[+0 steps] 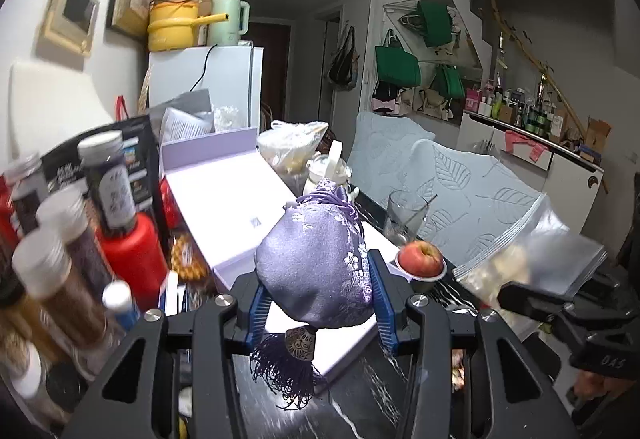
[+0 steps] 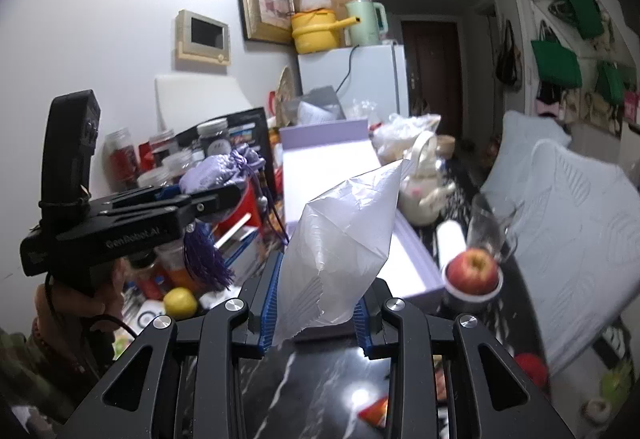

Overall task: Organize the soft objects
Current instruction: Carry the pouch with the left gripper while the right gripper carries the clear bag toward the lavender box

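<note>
The purple pouch [image 1: 316,263], a satin drawstring bag with pale flower embroidery, sits clamped between the blue pads of the left gripper [image 1: 318,295], lifted clear of the table; its gathered neck points away from the camera and its purple tassel [image 1: 286,371] with a metal bead hangs down below the jaws. In the right wrist view the same pouch [image 2: 224,171] shows from the side, held up over the cluttered left part of the table with the tassel [image 2: 206,259] dangling under the gripper [image 2: 216,195], whose handle a hand [image 2: 76,303] grips from below. The right gripper [image 2: 316,303] is closed on a clear plastic zip bag [image 2: 340,243], which stands up from the jaws and tapers to a point; from the left wrist view that bag [image 1: 532,259] appears off to the right, blurred. Beneath both lies a lilac box [image 1: 236,199] with a white inside, open on the black marbled table [image 2: 320,391]. Just right of the box an apple [image 2: 474,271] rests on a small metal cup [image 1: 426,281], with a drinking glass [image 1: 404,217] behind it. Jars and a red bottle [image 1: 132,255] crowd the left side, and a white fridge [image 2: 356,79] stands at the back.
</note>
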Demonstrator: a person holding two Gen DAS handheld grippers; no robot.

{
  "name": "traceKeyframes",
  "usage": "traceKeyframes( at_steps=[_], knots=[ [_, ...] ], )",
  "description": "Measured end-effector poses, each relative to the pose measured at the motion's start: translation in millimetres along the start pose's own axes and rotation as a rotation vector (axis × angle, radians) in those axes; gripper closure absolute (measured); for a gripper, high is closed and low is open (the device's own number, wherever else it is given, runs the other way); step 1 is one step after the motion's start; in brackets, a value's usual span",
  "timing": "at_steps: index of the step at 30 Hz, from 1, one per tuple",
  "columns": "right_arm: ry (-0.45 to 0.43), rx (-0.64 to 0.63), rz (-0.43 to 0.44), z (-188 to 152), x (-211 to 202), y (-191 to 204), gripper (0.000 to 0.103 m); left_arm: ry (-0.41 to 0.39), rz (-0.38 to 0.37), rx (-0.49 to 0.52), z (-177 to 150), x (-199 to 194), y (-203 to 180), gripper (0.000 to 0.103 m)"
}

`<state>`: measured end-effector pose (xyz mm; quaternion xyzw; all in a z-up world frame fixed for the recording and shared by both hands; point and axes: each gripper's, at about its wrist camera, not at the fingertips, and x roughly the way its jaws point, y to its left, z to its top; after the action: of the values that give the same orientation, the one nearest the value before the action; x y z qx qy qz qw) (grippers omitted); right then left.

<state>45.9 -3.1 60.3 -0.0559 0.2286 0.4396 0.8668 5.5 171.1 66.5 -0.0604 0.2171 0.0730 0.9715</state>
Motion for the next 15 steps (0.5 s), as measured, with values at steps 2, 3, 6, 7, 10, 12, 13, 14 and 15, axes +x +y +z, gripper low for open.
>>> traceKeyframes(
  at_steps=[2, 3, 6, 7, 10, 12, 13, 14, 15],
  knots=[
    [-0.004, -0.015, -0.014, 9.1, 5.4, -3.6, 0.072, -0.002, -0.002, 0.009, 6.9, 10.4, -1.1, 0.059],
    [-0.005, -0.024, -0.020, 13.1, 7.4, -5.7, 0.072, -0.004, -0.004, 0.014, 9.7, 14.3, -1.7, 0.059],
    [-0.006, -0.053, -0.030, 25.3, 16.1, -12.4, 0.072, -0.018, 0.005, 0.043, 20.0, 28.2, -3.8, 0.059],
    [-0.008, -0.061, -0.029, 29.8, 20.4, -15.1, 0.072, -0.020, 0.012, 0.047, 22.1, 32.2, -2.9, 0.059],
    [-0.011, -0.074, -0.039, 41.9, 34.8, -22.7, 0.072, -0.016, 0.023, 0.043, 30.8, 49.9, 0.4, 0.059],
    [-0.007, -0.087, -0.047, 48.2, 44.6, -27.0, 0.072, -0.012, 0.028, 0.035, 37.5, 64.9, 3.7, 0.059],
    [-0.007, -0.100, -0.048, 52.6, 51.4, -29.4, 0.072, -0.011, 0.036, 0.034, 39.3, 69.5, 4.7, 0.059],
    [-0.007, -0.105, -0.048, 55.7, 56.5, -31.4, 0.072, -0.010, 0.047, 0.033, 41.8, 75.9, 6.4, 0.059],
    [-0.005, -0.108, -0.050, 59.0, 62.1, -34.4, 0.072, -0.008, 0.054, 0.028, 44.1, 83.3, 8.4, 0.059]
  ],
)
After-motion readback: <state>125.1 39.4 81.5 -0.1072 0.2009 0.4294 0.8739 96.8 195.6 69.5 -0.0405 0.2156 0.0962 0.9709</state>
